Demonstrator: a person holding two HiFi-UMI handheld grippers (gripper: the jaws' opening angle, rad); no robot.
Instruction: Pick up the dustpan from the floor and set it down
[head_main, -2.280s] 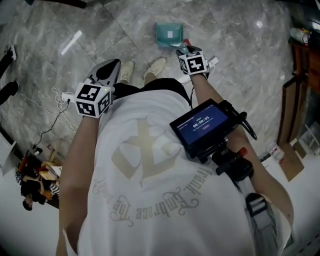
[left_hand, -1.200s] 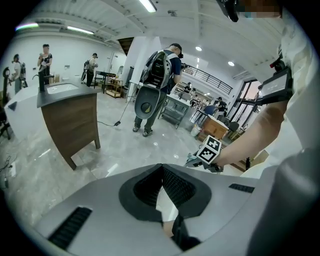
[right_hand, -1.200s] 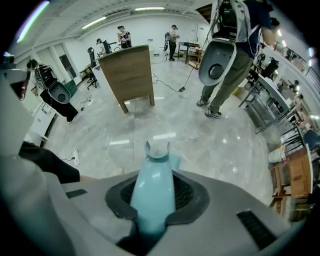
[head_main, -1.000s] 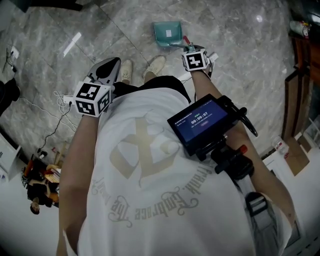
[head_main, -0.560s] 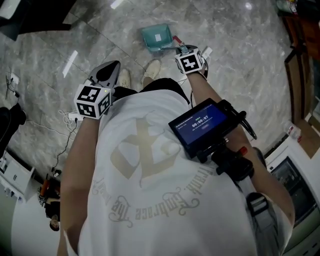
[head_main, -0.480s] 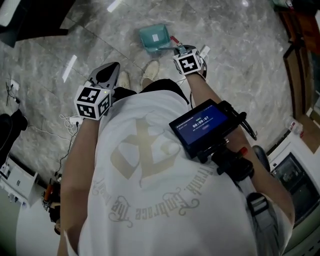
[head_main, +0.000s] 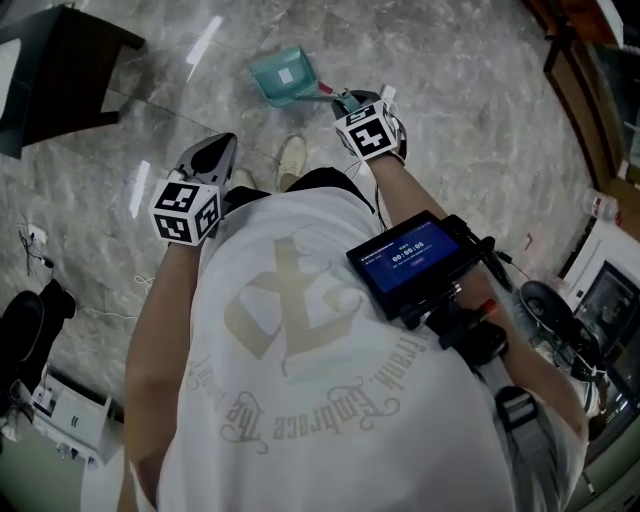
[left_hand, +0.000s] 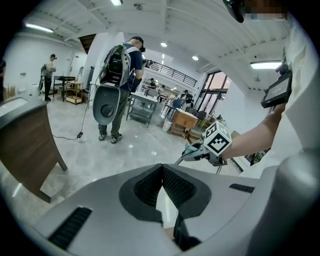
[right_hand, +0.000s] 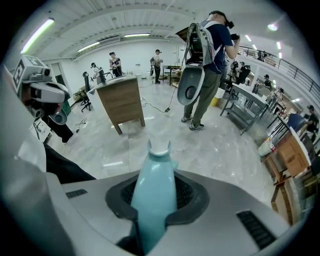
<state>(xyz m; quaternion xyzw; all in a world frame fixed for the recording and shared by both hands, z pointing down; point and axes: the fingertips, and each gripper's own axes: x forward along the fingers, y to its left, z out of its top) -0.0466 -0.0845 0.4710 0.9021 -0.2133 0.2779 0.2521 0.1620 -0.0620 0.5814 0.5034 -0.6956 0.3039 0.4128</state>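
The teal dustpan (head_main: 281, 76) hangs tilted over the marble floor, ahead of the person's shoes. My right gripper (head_main: 343, 100) is shut on its handle. In the right gripper view the teal handle (right_hand: 154, 170) runs up between the dark pads of the right gripper (right_hand: 154, 189), and the pan itself is hidden. My left gripper (head_main: 210, 155) is held at the person's left hip, away from the dustpan. Seen from its own camera, the left gripper (left_hand: 161, 171) has its tips together with nothing held. That view also shows the right gripper (left_hand: 196, 151) out ahead.
A dark table (head_main: 60, 55) stands at the upper left and wooden furniture (head_main: 585, 85) at the upper right. Cables and boxes (head_main: 55, 400) lie at the lower left. A person with a backpack (right_hand: 207, 50) and a wooden desk (right_hand: 122, 100) stand farther off.
The right gripper has risen with the dustpan, which now hangs tilted off the floor. The person has turned, so the floor has swung round in view. The left gripper has shifted sideways.
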